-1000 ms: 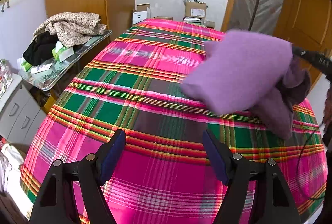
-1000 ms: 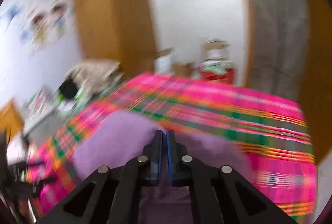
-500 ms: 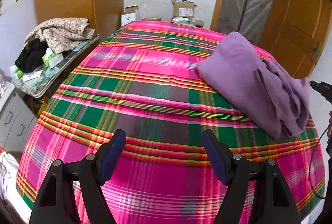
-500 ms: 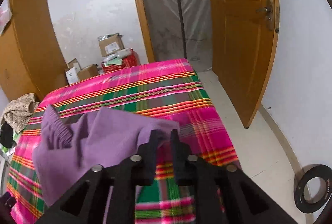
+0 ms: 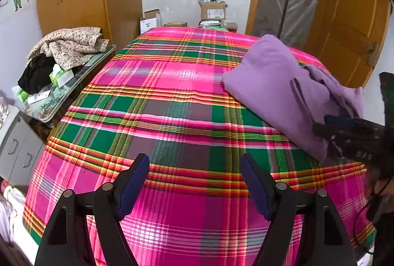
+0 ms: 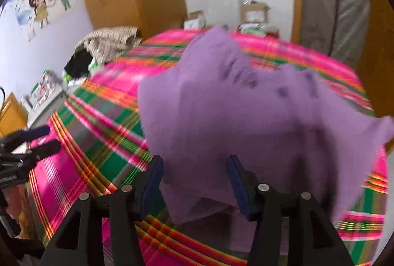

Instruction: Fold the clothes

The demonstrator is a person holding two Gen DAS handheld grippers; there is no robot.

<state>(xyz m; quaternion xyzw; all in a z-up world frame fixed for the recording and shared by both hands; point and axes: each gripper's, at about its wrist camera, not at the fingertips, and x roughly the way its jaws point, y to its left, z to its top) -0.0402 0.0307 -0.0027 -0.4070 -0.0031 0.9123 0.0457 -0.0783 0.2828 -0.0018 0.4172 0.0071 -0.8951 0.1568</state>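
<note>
A loosely folded purple garment (image 5: 275, 83) lies rumpled on the right side of the pink and green plaid bed cover (image 5: 172, 118). In the right wrist view the same garment (image 6: 246, 106) fills the middle. My right gripper (image 6: 194, 162) sits at the garment's near edge. Its jaws are opening, with cloth lying between them and the pads not pressing on it. From the left wrist view it shows as a dark shape at the garment's right end. My left gripper (image 5: 194, 162) hovers open over bare bed cover near the front edge, nothing between its fingers. It also appears at far left (image 6: 50, 138).
A side table (image 5: 98, 56) left of the bed carries a heap of beige and black clothes (image 5: 71, 44) and tissue packs. A grey drawer unit (image 5: 17, 142) stands nearer. Cardboard boxes (image 5: 213, 11) sit beyond the bed's far end. A wooden door (image 5: 344, 32) is at the right.
The purple garment, carried in the air by the shut right gripper, came down onto the bed's right side. The right jaws have spread apart. The left gripper has hardly moved.
</note>
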